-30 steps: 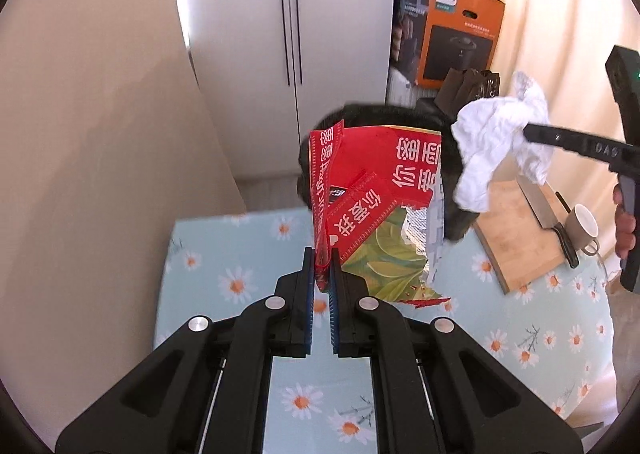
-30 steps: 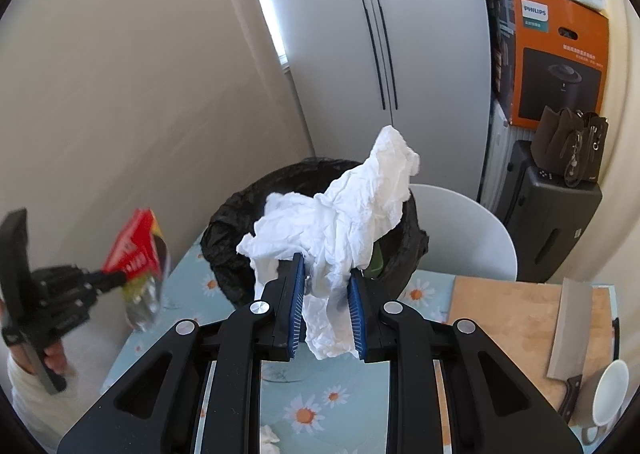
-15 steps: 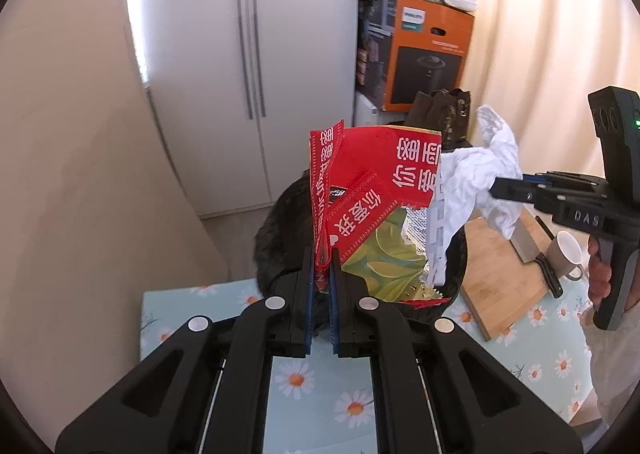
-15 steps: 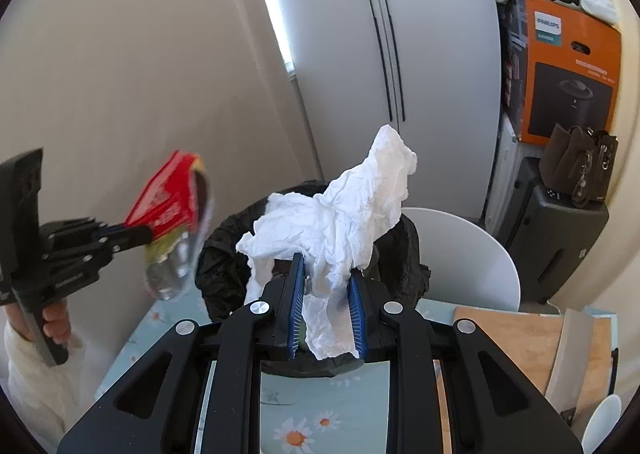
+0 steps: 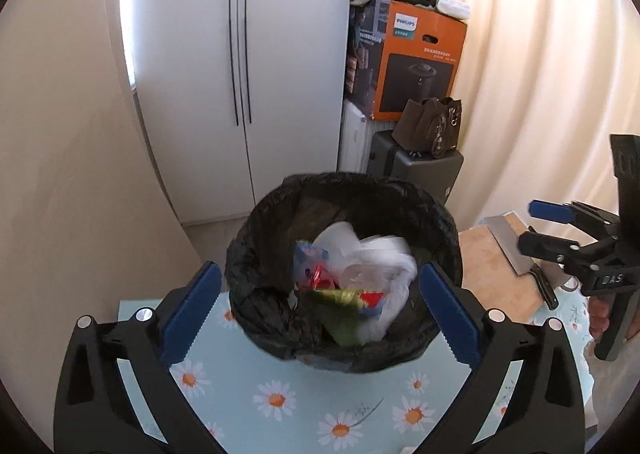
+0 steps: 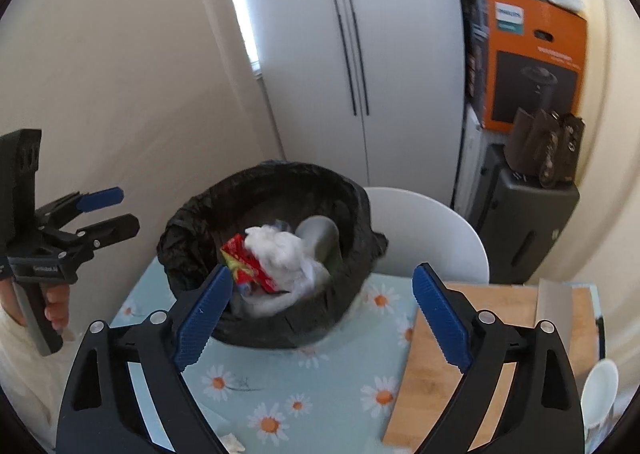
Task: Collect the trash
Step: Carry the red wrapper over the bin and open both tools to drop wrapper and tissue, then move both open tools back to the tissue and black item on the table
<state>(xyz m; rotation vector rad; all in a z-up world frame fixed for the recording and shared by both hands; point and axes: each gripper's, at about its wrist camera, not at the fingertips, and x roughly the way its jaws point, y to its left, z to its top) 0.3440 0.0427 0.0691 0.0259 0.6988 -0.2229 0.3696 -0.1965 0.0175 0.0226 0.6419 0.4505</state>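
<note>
Left wrist view: left claw (image 5: 318,306) and right claw (image 6: 320,312), jaws just having been opening, are gaping wide and empty above the black-lined bin (image 5: 440,214) standing on the desk (image 5: 280,394); red wrapper (image 6: 248,266) and white tissue (image 6: 280,248) are lying inside, directly ahead and below both

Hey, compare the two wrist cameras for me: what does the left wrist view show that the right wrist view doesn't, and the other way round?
Only the left wrist view: the right gripper from the side, open and empty, and the cleaver's dark handle.

Only the right wrist view: the left gripper from the side, also open and empty, a white chair back behind the bin, and a white cup.

Both: the black-lined bin holding the red wrapper and white tissue, the daisy tablecloth, the cutting board and the orange box.
</note>
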